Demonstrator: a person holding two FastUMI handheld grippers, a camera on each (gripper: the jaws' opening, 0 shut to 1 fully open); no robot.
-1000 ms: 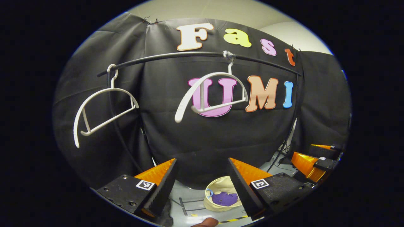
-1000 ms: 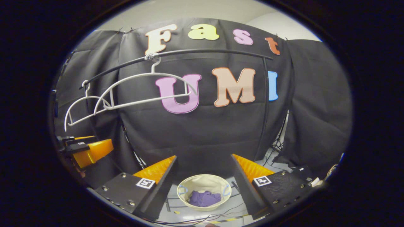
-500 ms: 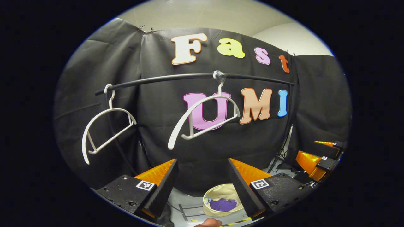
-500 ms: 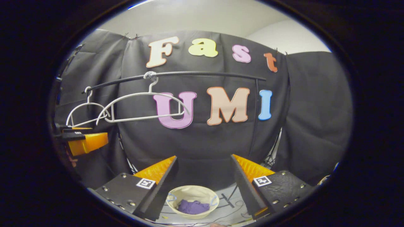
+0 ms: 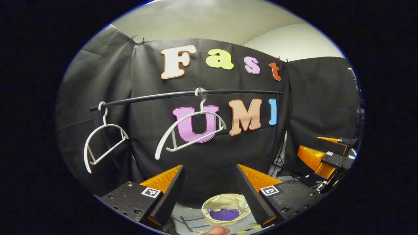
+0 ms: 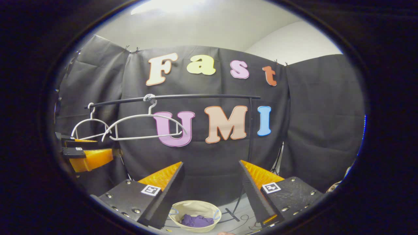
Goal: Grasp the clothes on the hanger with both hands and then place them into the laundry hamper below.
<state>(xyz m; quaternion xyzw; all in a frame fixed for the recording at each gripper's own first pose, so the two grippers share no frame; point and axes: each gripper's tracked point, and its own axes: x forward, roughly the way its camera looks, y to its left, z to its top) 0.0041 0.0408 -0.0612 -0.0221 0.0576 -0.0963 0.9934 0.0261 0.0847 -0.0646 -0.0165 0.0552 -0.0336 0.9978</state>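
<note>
Hamper [image 5: 226, 213] lower than before

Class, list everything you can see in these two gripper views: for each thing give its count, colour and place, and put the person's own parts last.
Rail: one, black, runs across in front of the booth wall.
Hangers: two, white, bare, on the rail; one near its left end, one near its middle.
Hamper: one, cream, on the floor below the rail.
Garment: one, purple, bundled inside the hamper.
Cables: several, black, on the floor by the hamper.
Left gripper: one, fingers apart, holding nothing.
Right gripper: one, fingers apart, holding nothing.
</note>
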